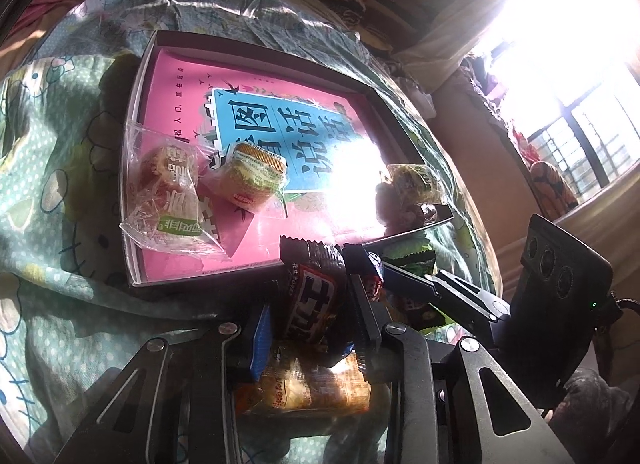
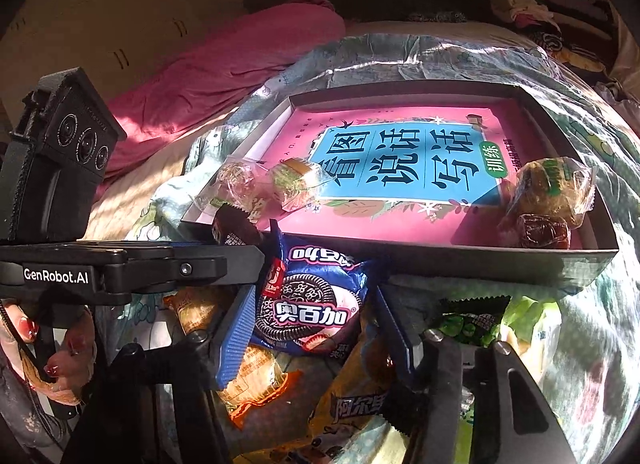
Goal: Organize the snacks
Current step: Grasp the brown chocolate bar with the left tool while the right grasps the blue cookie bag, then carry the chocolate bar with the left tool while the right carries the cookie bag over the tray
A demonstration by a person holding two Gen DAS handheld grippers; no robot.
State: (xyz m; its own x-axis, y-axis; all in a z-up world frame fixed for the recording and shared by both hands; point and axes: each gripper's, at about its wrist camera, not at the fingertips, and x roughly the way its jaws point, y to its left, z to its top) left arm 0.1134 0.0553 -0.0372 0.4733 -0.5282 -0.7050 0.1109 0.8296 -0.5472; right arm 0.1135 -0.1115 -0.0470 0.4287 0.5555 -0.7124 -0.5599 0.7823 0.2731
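Note:
A shallow dark box (image 1: 138, 76) lined with a pink and blue book cover lies on the bed; it also shows in the right wrist view (image 2: 592, 260). Inside are clear-wrapped pastries at the left (image 1: 172, 200) (image 1: 256, 180) and others at the right (image 2: 552, 188). My left gripper (image 1: 310, 304) is shut on a dark brown chocolate bar packet (image 1: 310, 300) at the box's near edge. My right gripper (image 2: 316, 312) is shut on a blue Oreo-style cookie packet (image 2: 312, 304) just before the box's near wall.
Loose snacks lie on the bed under the grippers: an orange packet (image 1: 304, 388), a yellow packet (image 2: 360, 404), green packets (image 2: 468, 324). The bedsheet (image 1: 60, 184) is cartoon-printed, with a pink blanket (image 2: 224, 76) behind. A bright window (image 1: 580, 76) glares at the right.

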